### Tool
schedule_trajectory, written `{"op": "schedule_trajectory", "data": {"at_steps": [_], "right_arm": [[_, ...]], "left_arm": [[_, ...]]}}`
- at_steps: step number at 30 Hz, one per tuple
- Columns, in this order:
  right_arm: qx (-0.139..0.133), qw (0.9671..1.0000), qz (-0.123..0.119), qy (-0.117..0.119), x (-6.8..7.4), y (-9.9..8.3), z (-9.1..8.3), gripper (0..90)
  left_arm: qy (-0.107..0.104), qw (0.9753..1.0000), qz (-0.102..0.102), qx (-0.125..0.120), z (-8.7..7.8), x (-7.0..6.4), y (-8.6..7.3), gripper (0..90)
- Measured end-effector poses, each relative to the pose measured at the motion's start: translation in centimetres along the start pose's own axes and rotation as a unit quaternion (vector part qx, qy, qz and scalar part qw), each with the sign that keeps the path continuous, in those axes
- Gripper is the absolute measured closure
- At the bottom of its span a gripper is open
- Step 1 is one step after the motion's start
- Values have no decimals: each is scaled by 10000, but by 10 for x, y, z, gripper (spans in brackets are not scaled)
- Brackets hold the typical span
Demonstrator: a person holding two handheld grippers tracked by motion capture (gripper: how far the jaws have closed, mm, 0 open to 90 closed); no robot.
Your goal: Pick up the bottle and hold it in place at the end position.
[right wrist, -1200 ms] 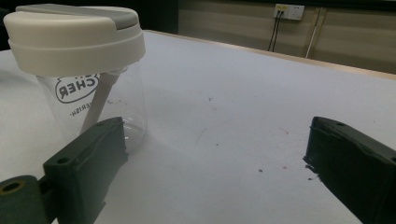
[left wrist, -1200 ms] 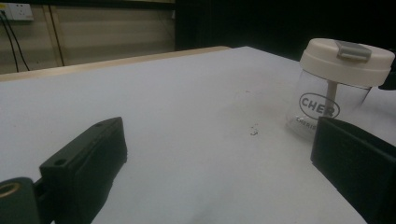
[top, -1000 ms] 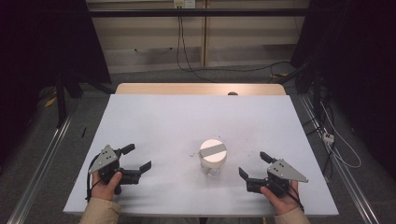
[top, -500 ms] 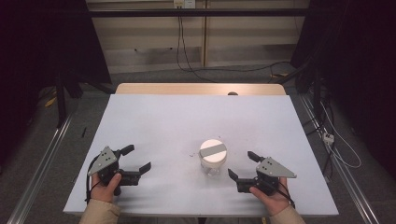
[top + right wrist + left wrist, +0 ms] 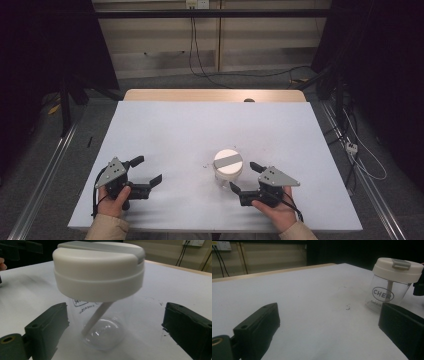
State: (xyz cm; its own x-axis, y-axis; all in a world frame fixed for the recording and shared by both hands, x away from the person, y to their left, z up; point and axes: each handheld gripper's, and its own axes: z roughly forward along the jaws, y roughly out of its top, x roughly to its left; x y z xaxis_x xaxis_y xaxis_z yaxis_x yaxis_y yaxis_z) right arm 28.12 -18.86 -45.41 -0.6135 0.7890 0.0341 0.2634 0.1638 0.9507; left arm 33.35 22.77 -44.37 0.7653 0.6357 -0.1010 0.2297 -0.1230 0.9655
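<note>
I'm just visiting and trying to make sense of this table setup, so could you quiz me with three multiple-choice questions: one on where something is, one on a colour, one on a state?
1. Where does the clear glass jar with the cream lid stand?
A. Nearer the right gripper
B. Beside the left gripper
C. At the far edge of the white table

2. What colour is the strip across the lid?
A. Red
B. Grey
C. Black

3. How are the right gripper's jaws?
A. Clamped on the lid
B. Shut beside the jar
C. Open, with the jar in front of them

Answers: 1 A, the high view shows the jar just ahead of the right gripper. 2 B, the strip looks grey from above. 3 C, the right gripper view shows both jaws spread clear of the glass.
</note>
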Motion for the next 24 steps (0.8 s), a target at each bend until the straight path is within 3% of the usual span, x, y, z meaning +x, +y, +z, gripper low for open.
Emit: {"op": "schedule_trajectory", "data": {"at_steps": [5, 24], "right_arm": [[45, 9999, 51, 126, 7, 4, 11, 55], [214, 9997, 123, 82, 15, 12, 47, 96]], "left_arm": [[7, 10000, -42, 5, 1, 0, -1, 32], [-31, 10000, -18, 74, 2, 1, -1, 32]]}}
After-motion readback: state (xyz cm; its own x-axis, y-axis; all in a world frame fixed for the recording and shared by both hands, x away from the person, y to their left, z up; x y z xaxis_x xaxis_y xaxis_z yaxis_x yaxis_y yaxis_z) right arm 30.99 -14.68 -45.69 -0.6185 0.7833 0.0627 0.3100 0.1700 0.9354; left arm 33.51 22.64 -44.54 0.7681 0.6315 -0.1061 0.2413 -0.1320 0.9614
